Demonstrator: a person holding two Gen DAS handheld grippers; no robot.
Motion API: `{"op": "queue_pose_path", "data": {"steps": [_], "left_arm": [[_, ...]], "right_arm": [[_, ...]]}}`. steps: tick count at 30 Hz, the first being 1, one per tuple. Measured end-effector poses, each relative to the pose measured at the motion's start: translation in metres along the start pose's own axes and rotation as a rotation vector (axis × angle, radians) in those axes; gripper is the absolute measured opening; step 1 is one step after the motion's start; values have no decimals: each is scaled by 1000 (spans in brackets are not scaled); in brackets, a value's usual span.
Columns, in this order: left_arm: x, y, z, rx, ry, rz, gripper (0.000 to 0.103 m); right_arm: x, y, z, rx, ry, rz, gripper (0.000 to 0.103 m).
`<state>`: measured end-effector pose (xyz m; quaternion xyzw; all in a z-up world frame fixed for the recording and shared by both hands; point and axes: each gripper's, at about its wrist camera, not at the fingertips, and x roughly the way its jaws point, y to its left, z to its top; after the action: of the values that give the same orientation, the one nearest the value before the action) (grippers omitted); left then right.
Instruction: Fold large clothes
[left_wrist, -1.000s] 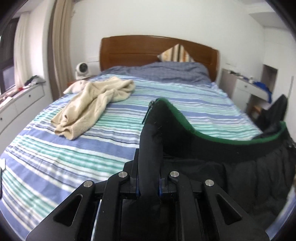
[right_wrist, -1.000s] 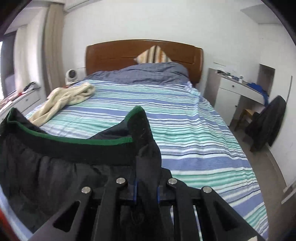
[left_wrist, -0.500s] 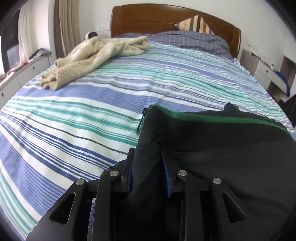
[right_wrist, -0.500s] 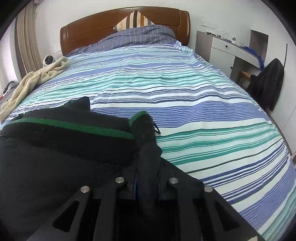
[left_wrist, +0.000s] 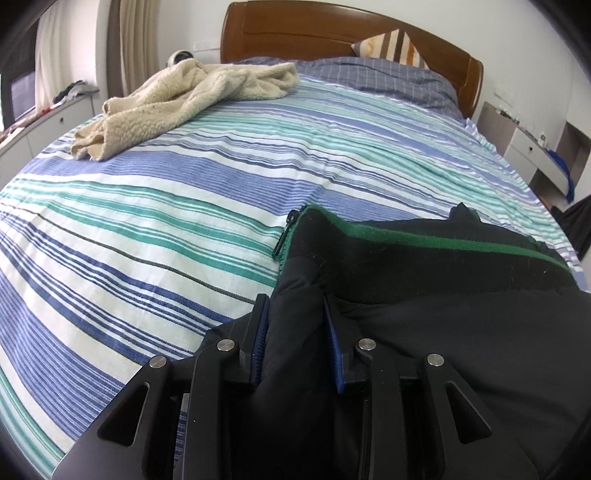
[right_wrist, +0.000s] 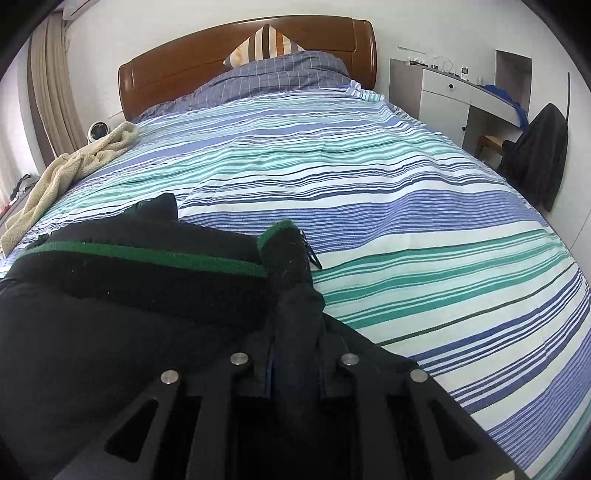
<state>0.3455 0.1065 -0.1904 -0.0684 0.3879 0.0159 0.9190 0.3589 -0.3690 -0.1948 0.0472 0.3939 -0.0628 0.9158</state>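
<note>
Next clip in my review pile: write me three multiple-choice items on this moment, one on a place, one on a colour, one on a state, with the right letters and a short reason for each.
1. Where does the cream fleece garment lie?
A. on the bed near the headboard
B. on the floor
C. on the white desk

2. What colour is the trim on the black garment?
A. red
B. green
C. yellow

3. How is the black garment placed?
A. hung on a chair
B. laid on the bed, with fabric between the fingers of both tools
C. inside a drawer

Key: A, it lies on the striped sheet near the headboard; B, a green band edges its hem; B, the left tool, whose fingers have just been opening, and the right tool each have fabric between their fingers.
</note>
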Motion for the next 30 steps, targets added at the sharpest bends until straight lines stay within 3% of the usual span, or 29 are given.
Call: {"op": "queue_pose_path", "data": {"steps": [3,6,10,12,14,18,22,27,30], "left_arm": [[-1,-1,1,4,13,14,34],[-3,-1,5,12,41,58,53],[-31,-7,16,75,100,63,58],[-68,-14,19,96,53,11,72],[-98,-27,20,121,12,-31,79],[-128,-79,23,195,23,-193,83],[-112,-128,25,224,95,-292,83],[-63,-163,4,223,210,-295,84],[-40,-168,-20,298,186,-245,87]], "right_arm": [[0,-1,1,8,2,8,18],[-3,-6,3,34,6,42,18],[-3,-23,11,101,72,111,28],[-11,-31,17,119,126,154,35],[-31,-38,19,128,99,168,40],[-77,-40,15,133,30,256,40],[-123,-33,-6,101,-12,354,42],[-178,-30,-62,31,-48,404,48],[-196,-35,-102,38,-30,411,48]]}}
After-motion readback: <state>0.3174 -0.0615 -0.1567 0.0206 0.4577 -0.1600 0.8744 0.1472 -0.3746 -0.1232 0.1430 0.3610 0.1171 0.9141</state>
